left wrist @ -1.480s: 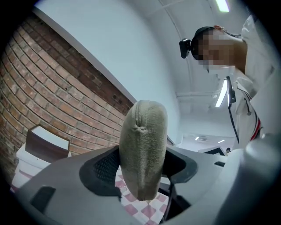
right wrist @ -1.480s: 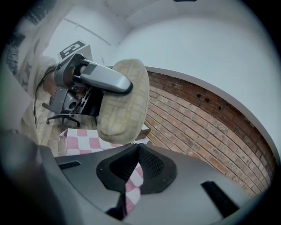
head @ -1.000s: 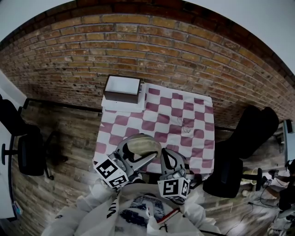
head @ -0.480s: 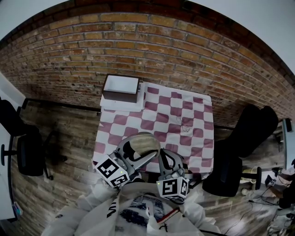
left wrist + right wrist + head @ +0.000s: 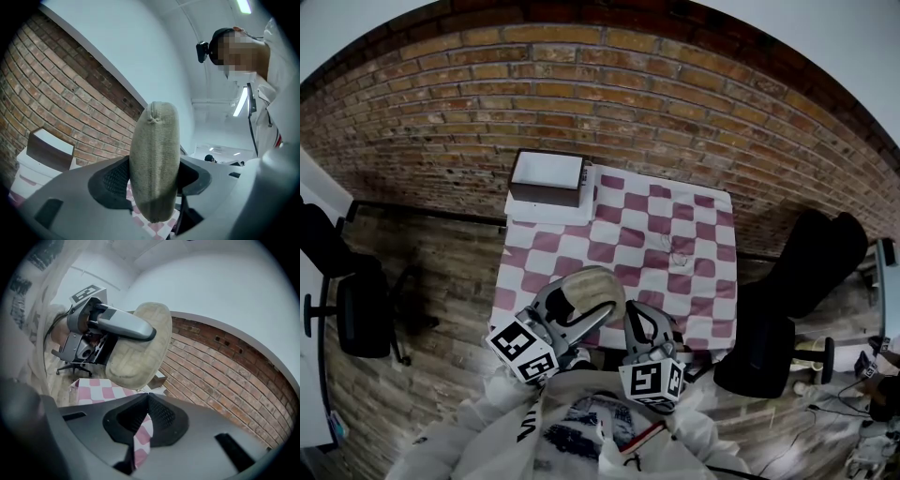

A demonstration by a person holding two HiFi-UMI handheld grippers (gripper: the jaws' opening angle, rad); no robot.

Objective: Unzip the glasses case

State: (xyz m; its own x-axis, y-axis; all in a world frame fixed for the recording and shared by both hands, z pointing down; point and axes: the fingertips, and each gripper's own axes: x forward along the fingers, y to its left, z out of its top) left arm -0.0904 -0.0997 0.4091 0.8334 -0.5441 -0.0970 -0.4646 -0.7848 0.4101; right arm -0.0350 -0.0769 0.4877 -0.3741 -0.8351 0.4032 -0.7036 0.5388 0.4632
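In the head view, one case (image 5: 581, 286) is seen lifted over the near edge of the table (image 5: 712, 211), clamped across its middle by the left gripper (image 5: 577, 307). The right gripper (image 5: 635, 314) is held just beside the case's right end. One box (image 5: 548, 178) is counted at the far left corner of the checked cloth (image 5: 675, 281); two grippers and a single table are counted. In the left gripper view, the case (image 5: 154, 159) is shown end-on and upright, with both pads pressed against its sides, so a firm hold is judged. No gap in its seam is shown there. In the right gripper view, the jaws of the right gripper (image 5: 147, 397) are brought together, tips touching, directly under the lower edge of the case (image 5: 138, 348). Whether a zip pull is pinched between them cannot be made out, since nothing is plainly seen in the tips. The case is read as closed all round, so the task is judged to be at its start: the holding is done, and the zip has yet to be drawn along.
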